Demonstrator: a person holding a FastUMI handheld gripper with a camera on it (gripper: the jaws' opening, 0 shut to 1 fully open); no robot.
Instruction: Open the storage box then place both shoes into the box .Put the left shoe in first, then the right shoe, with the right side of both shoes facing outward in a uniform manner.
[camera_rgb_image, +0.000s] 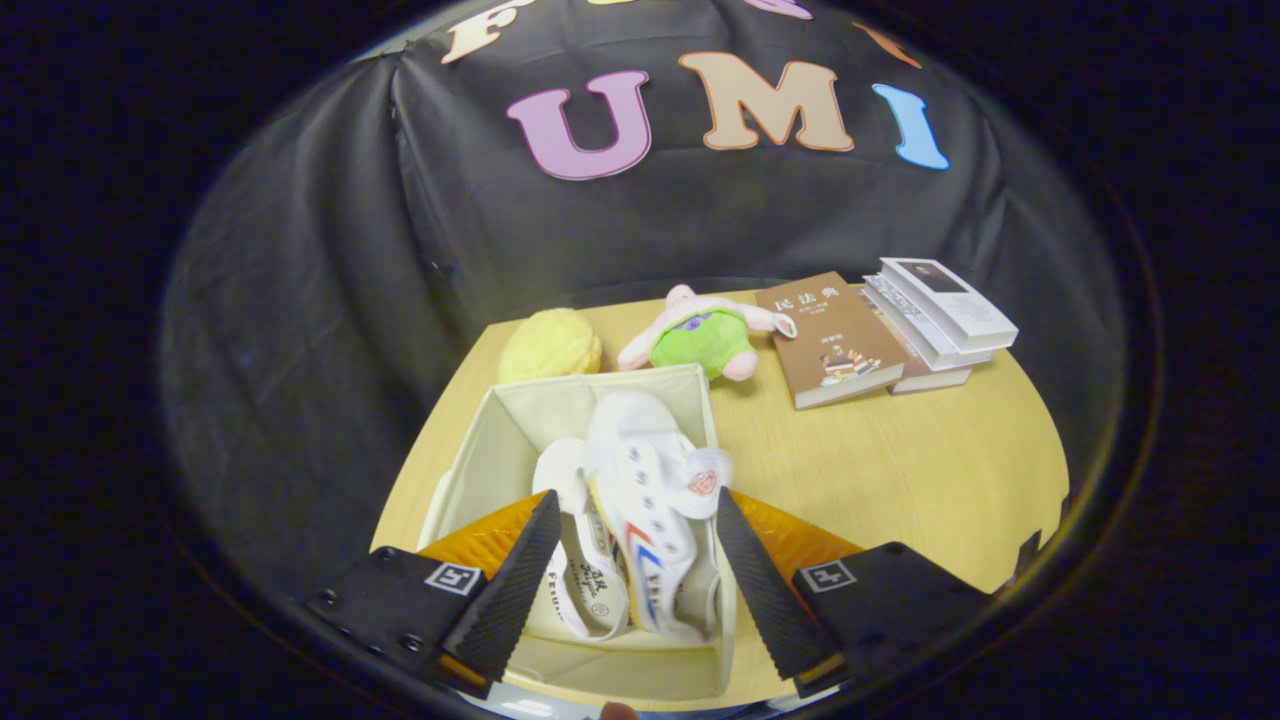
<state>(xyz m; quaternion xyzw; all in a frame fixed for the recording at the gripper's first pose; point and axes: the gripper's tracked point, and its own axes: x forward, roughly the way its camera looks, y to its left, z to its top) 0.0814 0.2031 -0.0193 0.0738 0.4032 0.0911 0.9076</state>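
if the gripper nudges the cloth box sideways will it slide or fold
Likely both. The box looks like thin fabric with soft walls, so a push high up may buckle it. Two shoes inside add weight, so it may drag on the table. The gripper is open around the shoes.

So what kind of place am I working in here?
Likely a staged recording booth, not a home: a black cloth wall backs a small wooden table holding props, a plush toy and stacked books. The hand-held gripper hangs open over the storage box holding both shoes.
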